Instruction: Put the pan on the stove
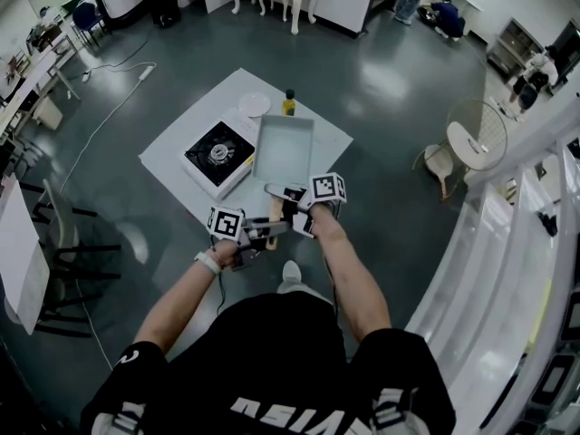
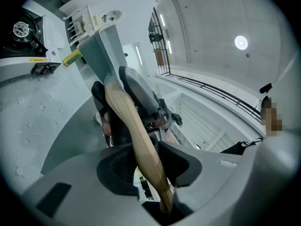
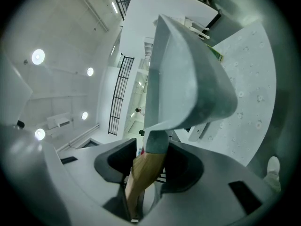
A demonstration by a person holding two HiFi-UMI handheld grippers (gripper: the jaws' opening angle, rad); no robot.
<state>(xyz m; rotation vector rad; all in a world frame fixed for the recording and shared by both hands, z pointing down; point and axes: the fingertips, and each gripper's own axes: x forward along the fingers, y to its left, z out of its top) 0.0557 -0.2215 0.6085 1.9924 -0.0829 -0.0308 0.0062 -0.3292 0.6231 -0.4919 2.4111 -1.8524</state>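
Observation:
A square grey pan (image 1: 284, 148) with a wooden handle (image 1: 275, 214) is held over the white mat, just right of the black single-burner stove (image 1: 217, 155). My left gripper (image 1: 257, 235) is shut on the near end of the handle. My right gripper (image 1: 295, 208) is shut on the handle closer to the pan. In the left gripper view the handle (image 2: 141, 145) runs between that gripper's (image 2: 146, 167) pads up to the pan (image 2: 101, 51), with the stove (image 2: 21, 32) at far left. The right gripper view shows the pan (image 3: 188, 79) tilted above its gripper (image 3: 148, 166).
A white plate (image 1: 255, 104) and a yellow bottle (image 1: 288, 103) stand at the mat's (image 1: 172, 148) far edge behind the stove and pan. A round white chair (image 1: 471, 139) is to the right, dark chairs (image 1: 63, 243) to the left, and a cable (image 1: 113, 107) trails across the floor.

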